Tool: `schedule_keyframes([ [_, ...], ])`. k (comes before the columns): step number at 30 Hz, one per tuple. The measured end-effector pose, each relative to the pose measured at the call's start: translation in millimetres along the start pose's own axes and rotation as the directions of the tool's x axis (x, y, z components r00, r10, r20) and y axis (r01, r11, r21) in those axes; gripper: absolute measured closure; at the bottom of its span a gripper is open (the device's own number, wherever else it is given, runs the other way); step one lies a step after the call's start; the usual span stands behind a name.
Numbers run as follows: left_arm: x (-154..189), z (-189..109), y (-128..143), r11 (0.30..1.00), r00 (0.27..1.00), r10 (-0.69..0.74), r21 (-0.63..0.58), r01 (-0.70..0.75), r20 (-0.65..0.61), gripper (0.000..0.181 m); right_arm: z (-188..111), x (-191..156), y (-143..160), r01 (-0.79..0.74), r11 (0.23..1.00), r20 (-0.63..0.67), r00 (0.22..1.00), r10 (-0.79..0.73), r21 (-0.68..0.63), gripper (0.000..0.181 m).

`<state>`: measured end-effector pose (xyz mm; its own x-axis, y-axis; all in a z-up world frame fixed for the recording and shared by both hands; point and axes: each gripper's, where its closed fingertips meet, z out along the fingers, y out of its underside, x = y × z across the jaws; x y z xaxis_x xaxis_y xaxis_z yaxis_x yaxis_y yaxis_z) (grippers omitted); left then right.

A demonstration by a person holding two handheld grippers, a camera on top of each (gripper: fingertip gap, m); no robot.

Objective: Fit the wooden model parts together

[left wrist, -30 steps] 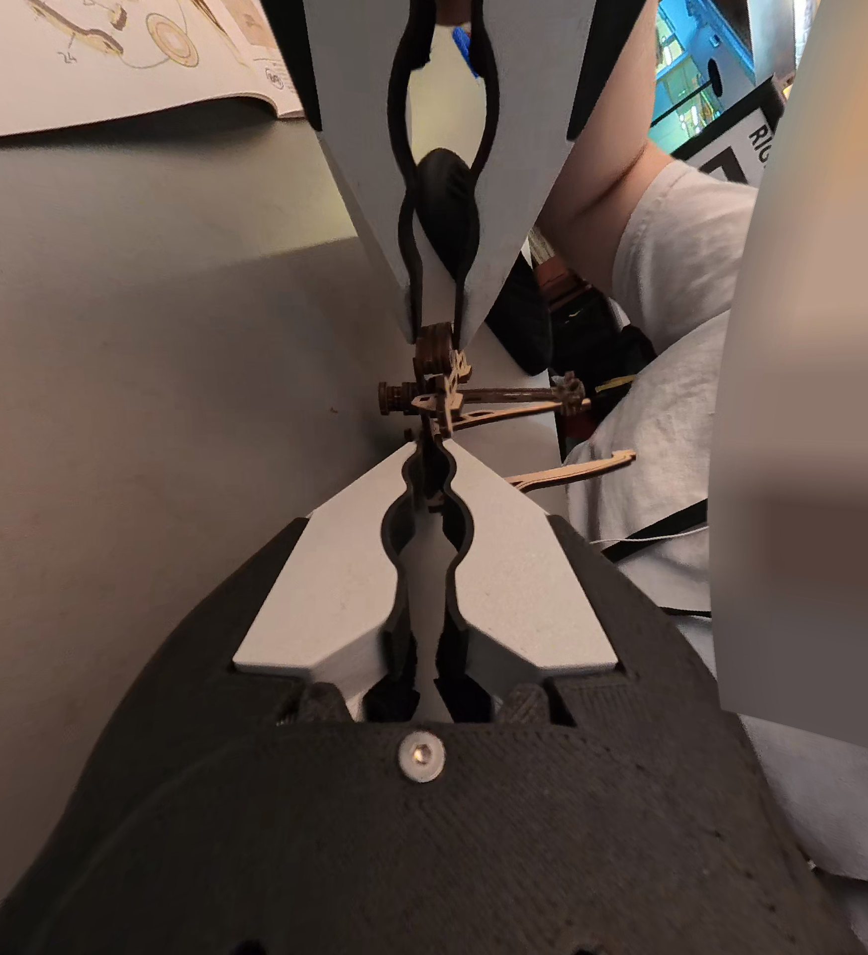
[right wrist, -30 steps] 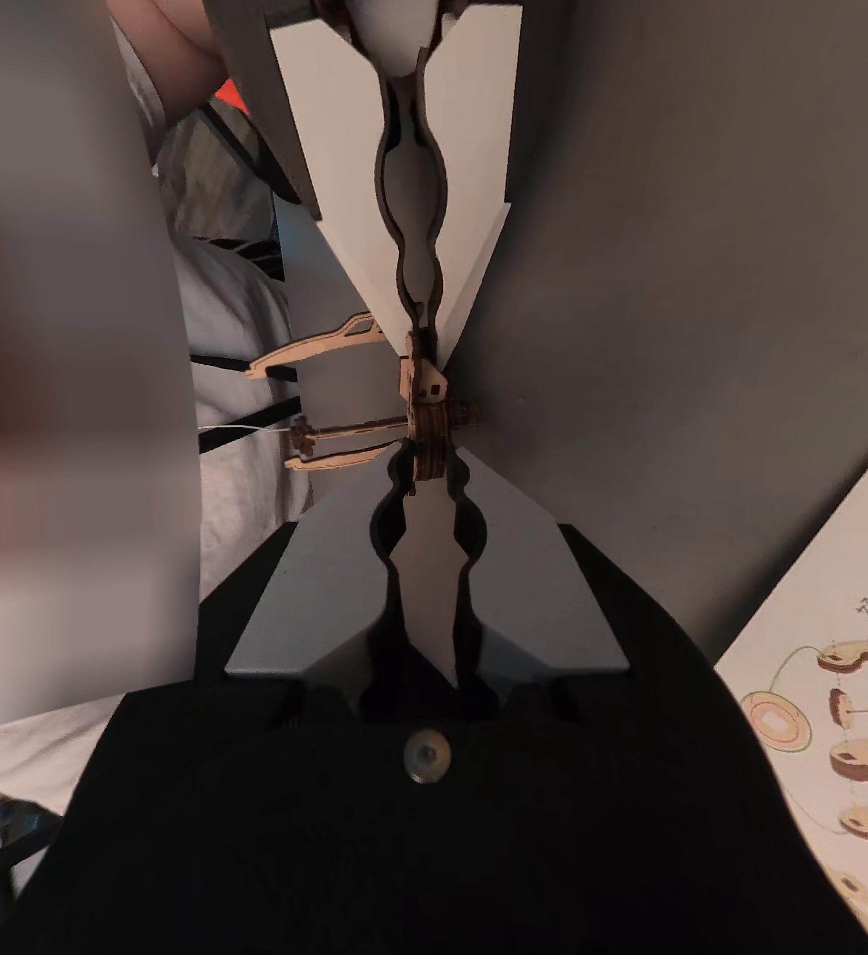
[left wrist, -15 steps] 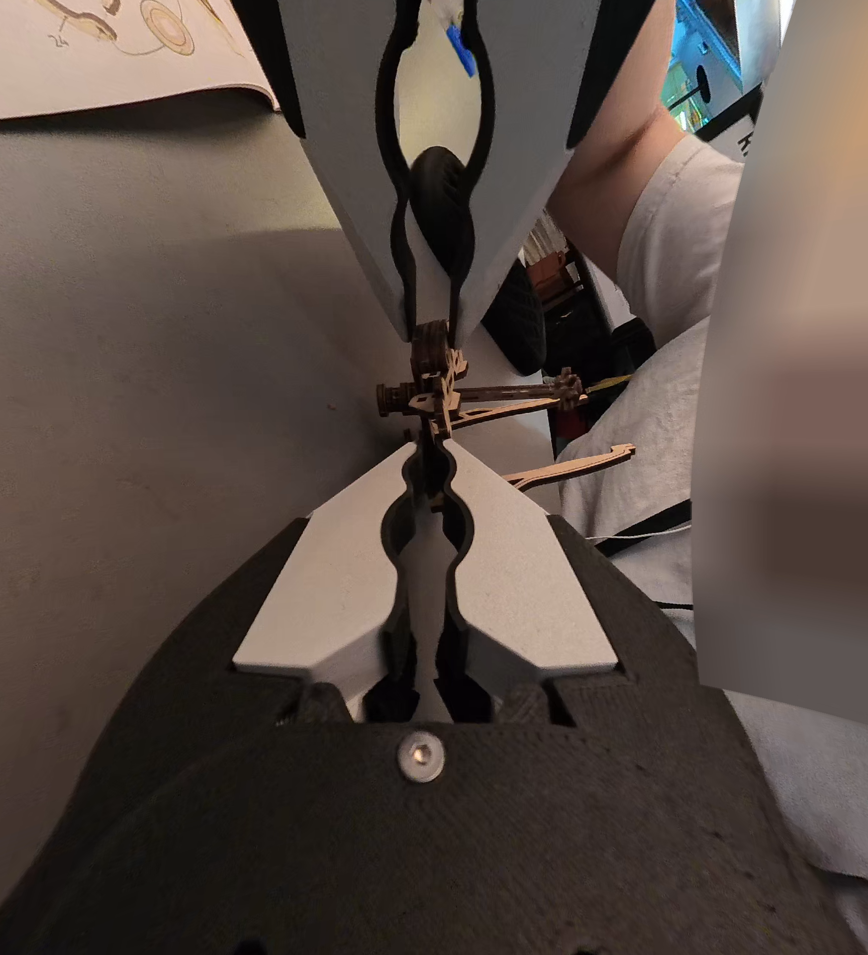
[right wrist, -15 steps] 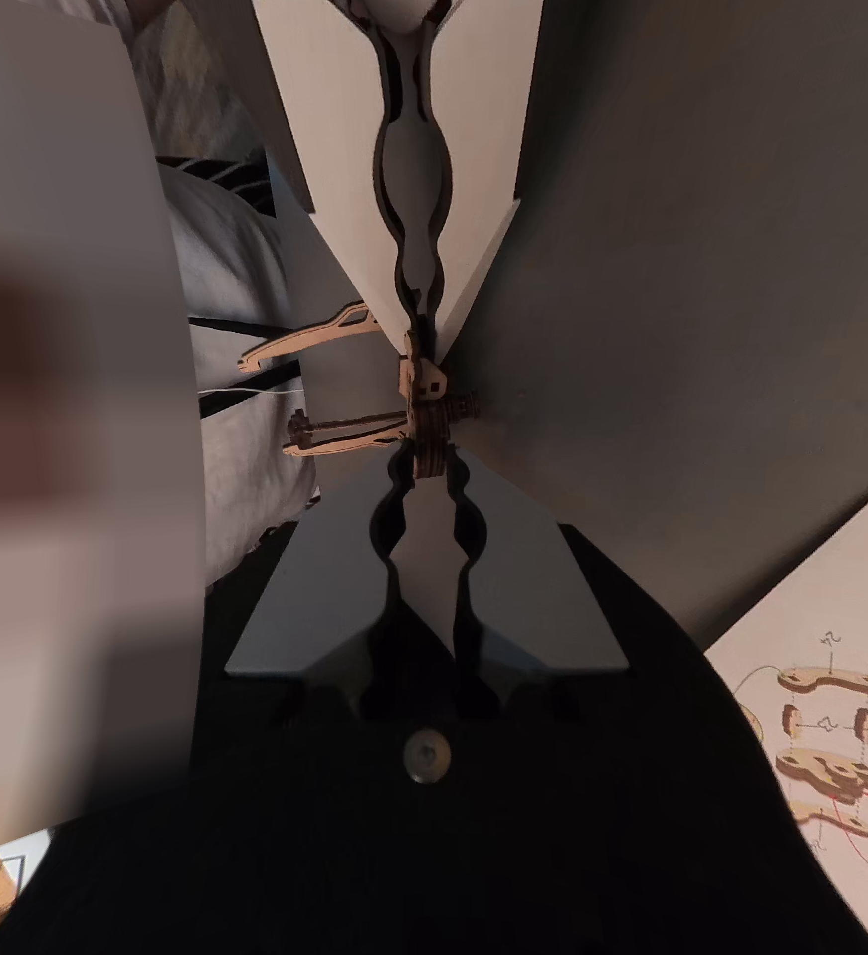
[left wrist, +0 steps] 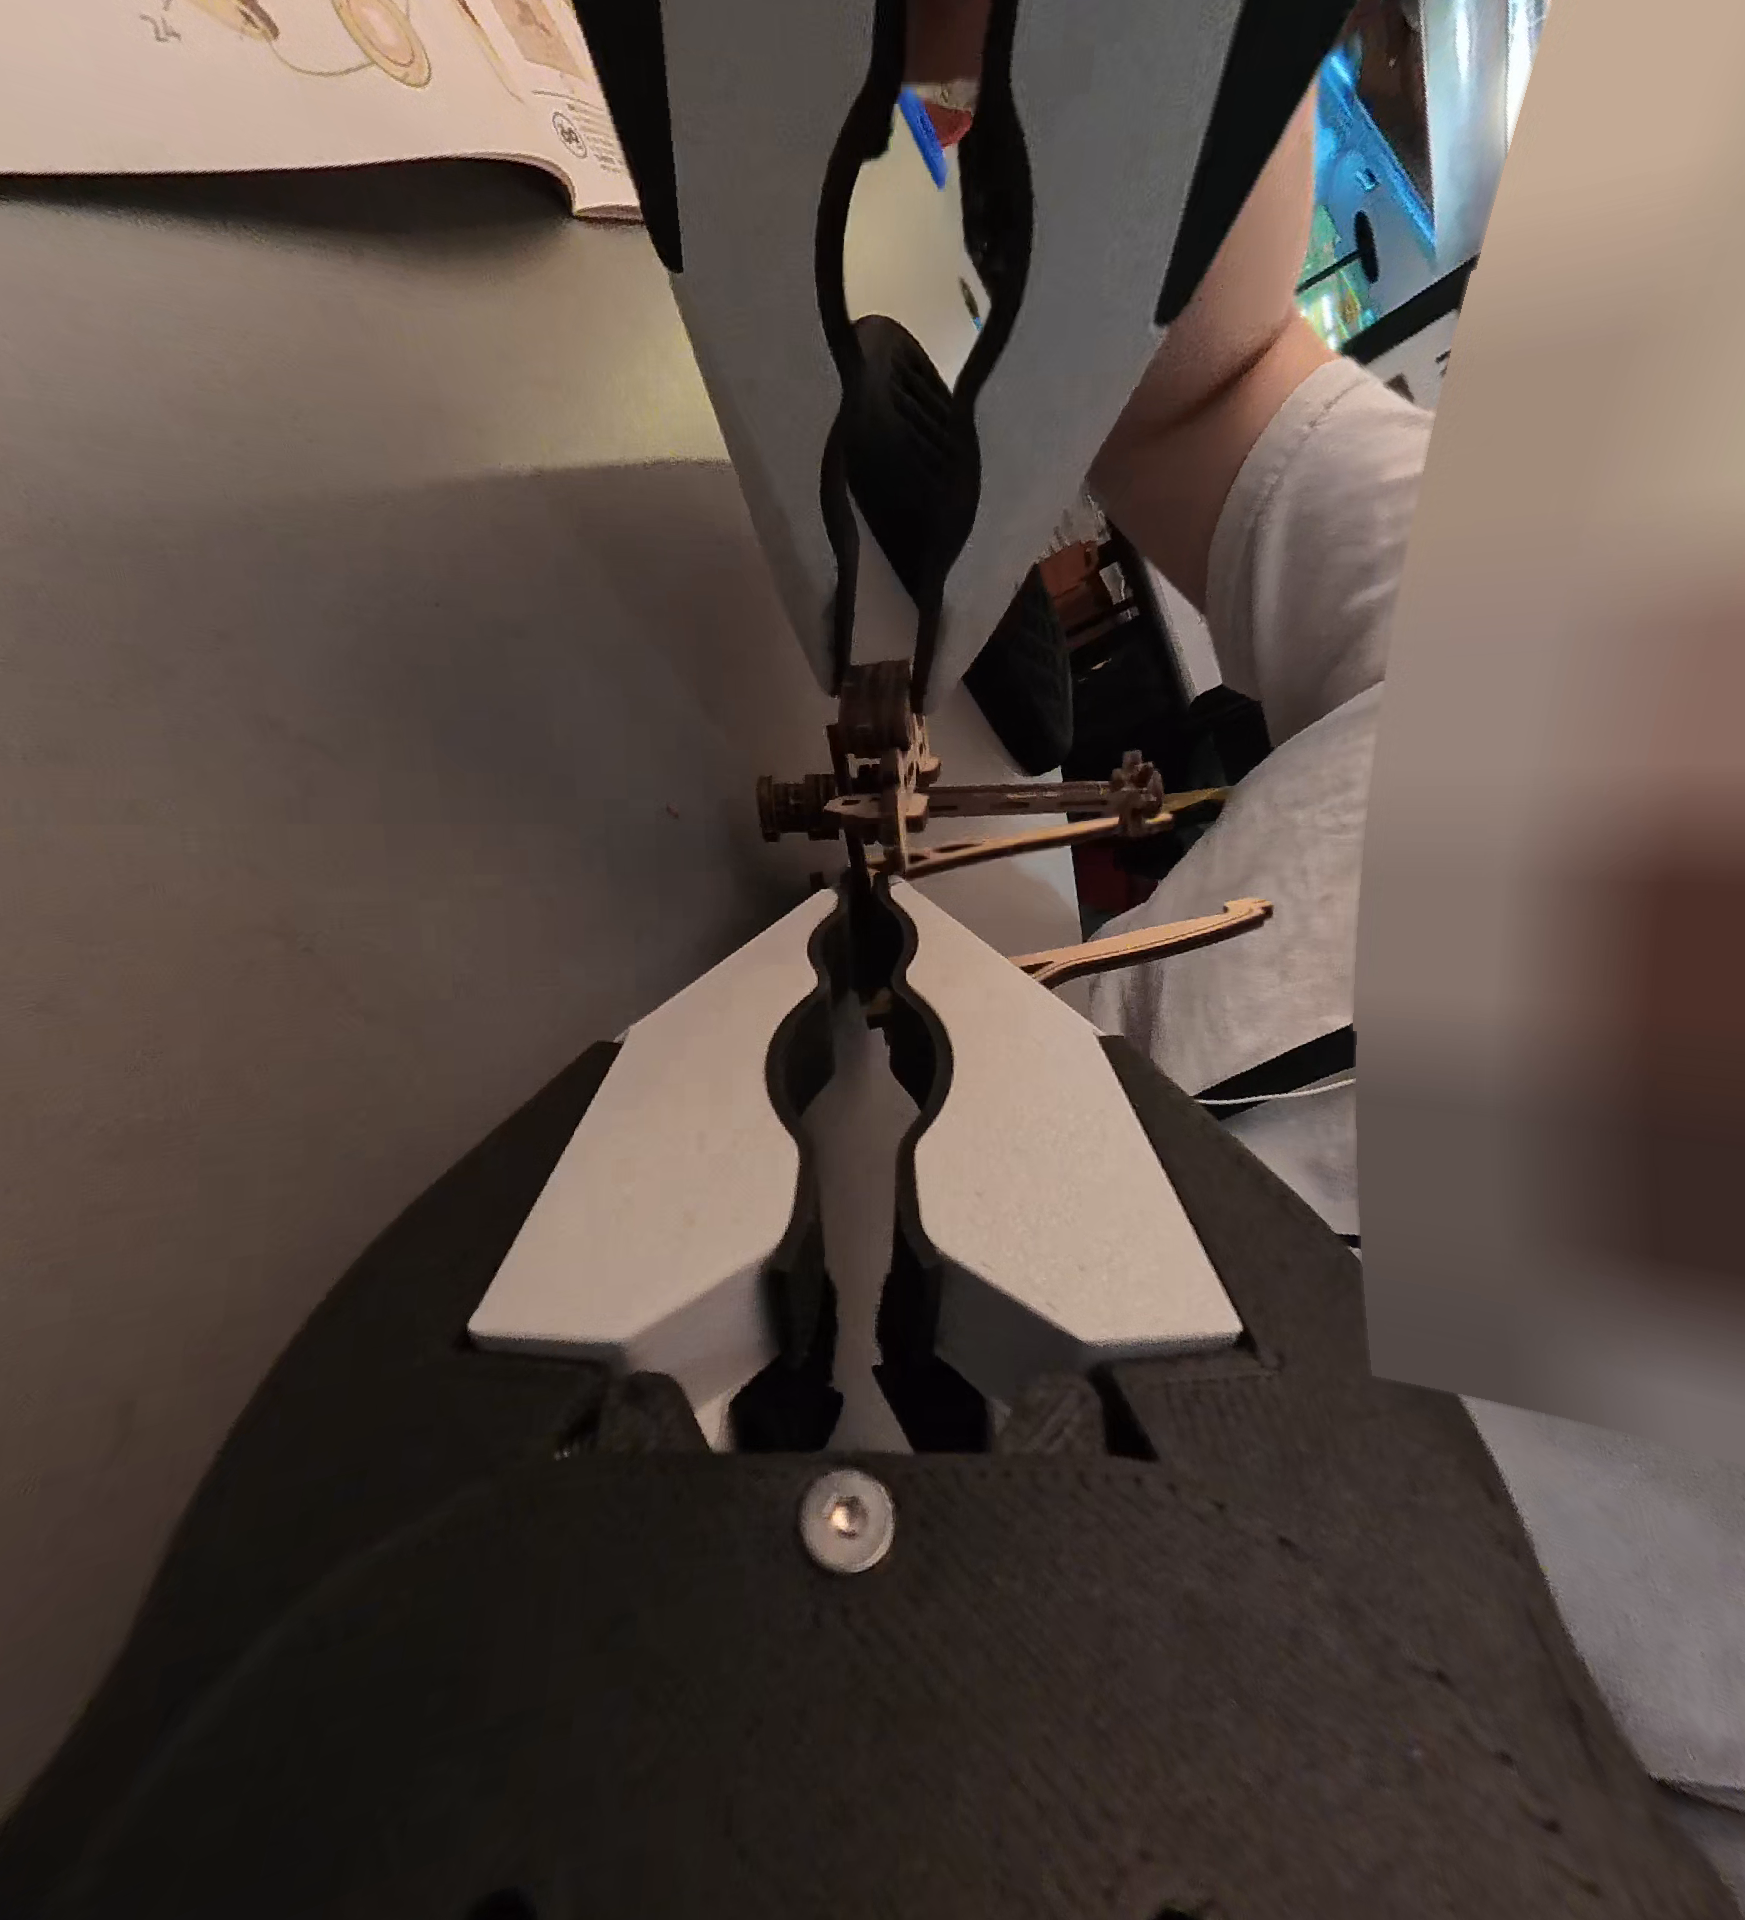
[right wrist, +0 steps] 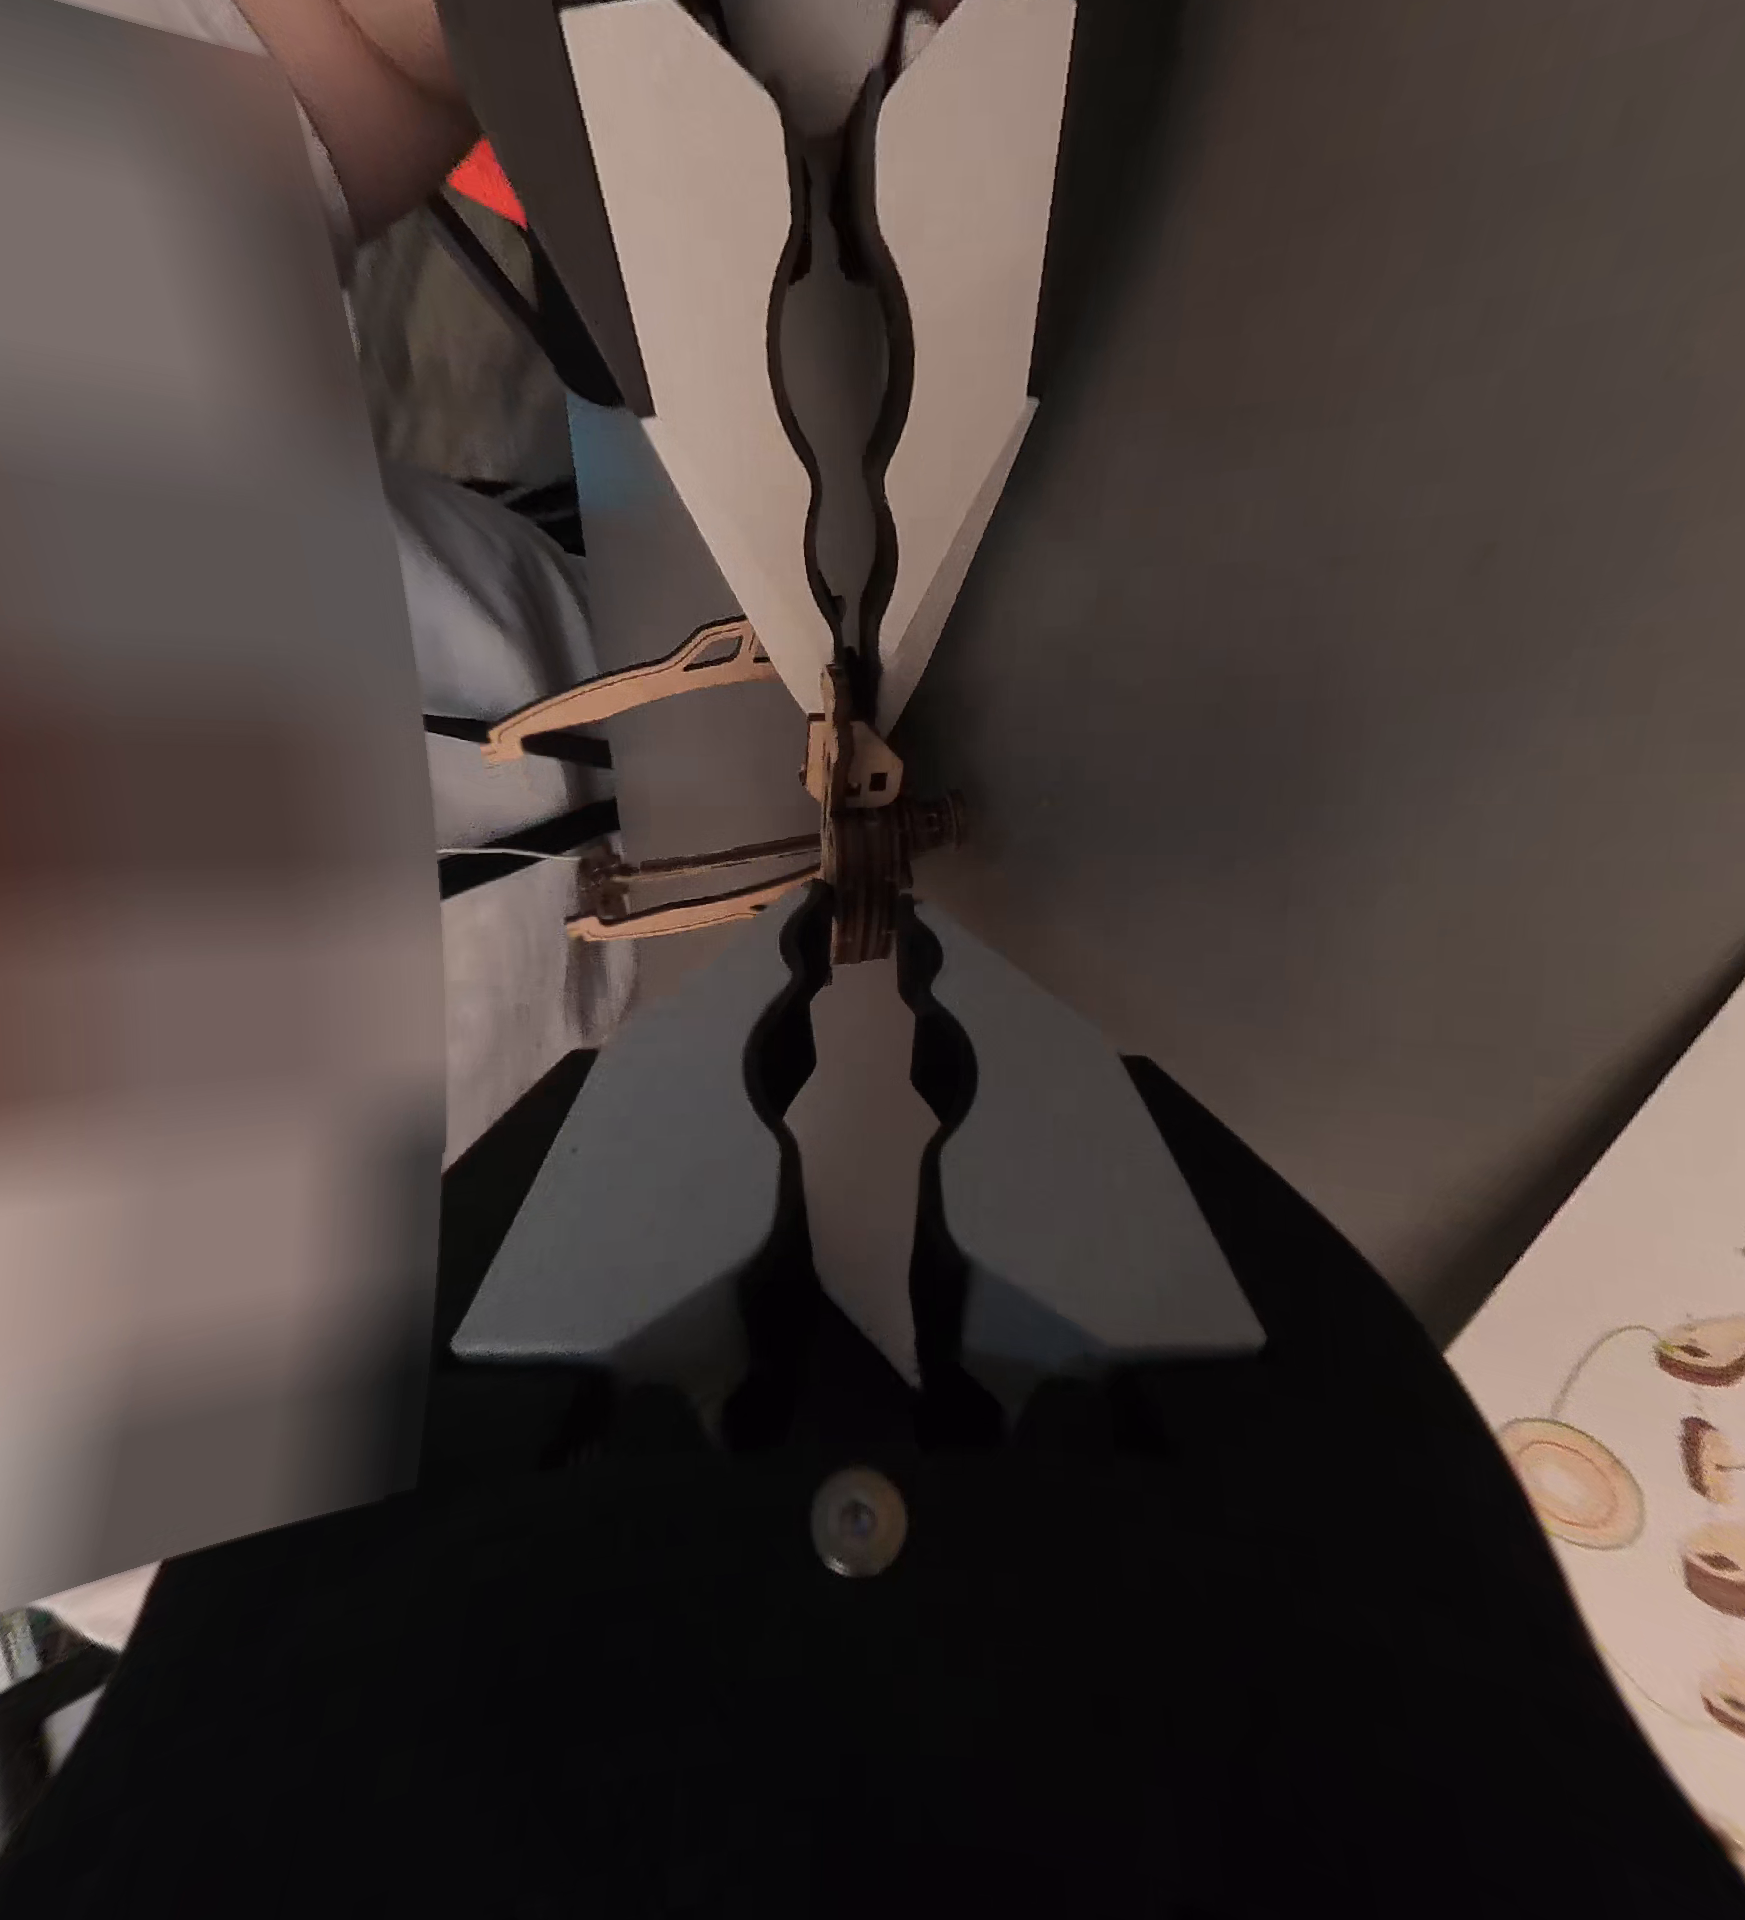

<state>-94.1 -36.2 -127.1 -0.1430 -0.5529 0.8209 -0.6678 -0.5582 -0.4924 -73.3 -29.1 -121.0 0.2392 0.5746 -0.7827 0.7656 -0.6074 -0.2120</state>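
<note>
A small wooden model assembly hangs above the grey table between my two grippers, which face each other tip to tip. My left gripper is shut on a thin flat plate at the assembly's near edge. It shows from the top of the right wrist view, pinching the pale plate. My right gripper is shut on a stack of dark wooden discs. In the left wrist view it comes down from above. Thin wooden arms and a curved lever stick out sideways.
The grey table lies below and behind the grippers. An instruction sheet with drawings lies at its edge, also in the right wrist view. A person's arm and white shirt are close beside the assembly. Only a small space, under 4 cm, lies between the two pairs of fingers.
Both grippers keep their hold on the assembly. The pair swayed slightly over the table and came back; the sheet shifted in both views. The model's parts look the same.
</note>
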Motion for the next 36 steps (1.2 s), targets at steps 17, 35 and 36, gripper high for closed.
schedule_keyframes([
  [17,1.2,5.8,6.8,0.997,0.998,-0.061,-0.051,0.059,-0.029,0.181,5.8,-1.3,6.4,-0.041,0.988,0.027,0.999,0.046,-0.151,0.170],
  [35,1.3,3.1,3.6,1.000,1.000,-0.023,-0.021,0.023,-0.011,0.181,2.9,1.2,3.0,0.014,0.992,0.011,1.000,-0.013,-0.127,0.171],
  [36,1.1,3.0,3.7,1.000,1.000,-0.012,-0.022,0.012,-0.002,0.181,2.9,1.0,2.7,0.015,0.993,0.017,1.000,-0.013,-0.114,0.171],
])
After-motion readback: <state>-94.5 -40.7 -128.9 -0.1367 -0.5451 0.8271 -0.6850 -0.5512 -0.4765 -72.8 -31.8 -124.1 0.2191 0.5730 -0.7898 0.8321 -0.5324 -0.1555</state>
